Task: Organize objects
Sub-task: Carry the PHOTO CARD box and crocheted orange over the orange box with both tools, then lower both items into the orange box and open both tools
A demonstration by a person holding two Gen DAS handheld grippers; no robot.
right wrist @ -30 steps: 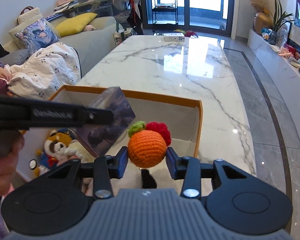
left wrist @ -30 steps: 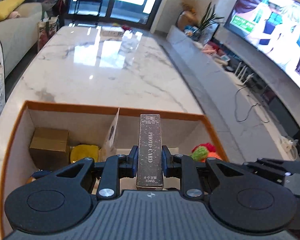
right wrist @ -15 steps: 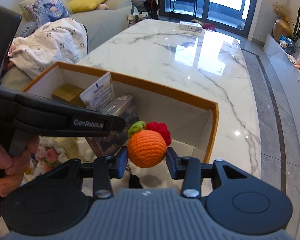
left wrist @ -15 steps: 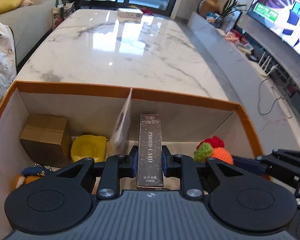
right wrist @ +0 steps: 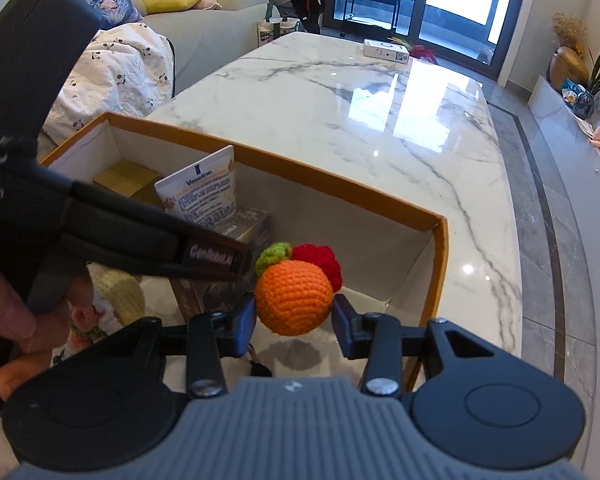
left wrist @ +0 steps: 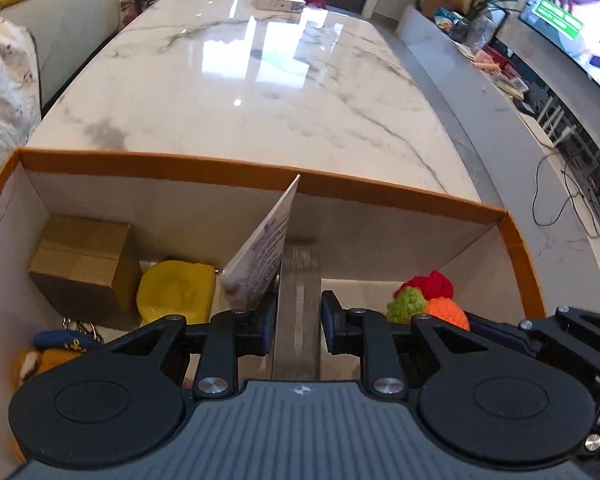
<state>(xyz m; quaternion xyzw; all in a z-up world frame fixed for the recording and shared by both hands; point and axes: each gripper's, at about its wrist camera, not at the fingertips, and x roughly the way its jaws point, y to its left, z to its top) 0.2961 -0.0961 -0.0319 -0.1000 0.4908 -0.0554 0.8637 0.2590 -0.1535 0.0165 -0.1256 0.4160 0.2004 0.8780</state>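
Observation:
An orange-rimmed cardboard box (left wrist: 228, 168) stands at the near end of the marble table. My left gripper (left wrist: 298, 326) is inside it with a dark photo-card box (left wrist: 298, 300) between its pads; small gaps show on both sides of the box. My right gripper (right wrist: 294, 320) is shut on an orange crocheted fruit (right wrist: 294, 298) with a green and red top, held over the box's right part; the fruit also shows in the left wrist view (left wrist: 446, 308). The left gripper's body (right wrist: 112, 220) crosses the right wrist view.
In the box are a gold carton (left wrist: 80, 264), a yellow object (left wrist: 176, 290), a Vaseline tube (right wrist: 202, 196) leaning by the photo-card box, and plush toys (left wrist: 48, 354). A white box (right wrist: 386, 49) lies at the table's far end. A sofa (right wrist: 204, 36) is left.
Both grippers have gone lower into the box. The photo-card box now stands deeper beside the Vaseline tube, and the left jaws have loosened around it. The fruit stays held.

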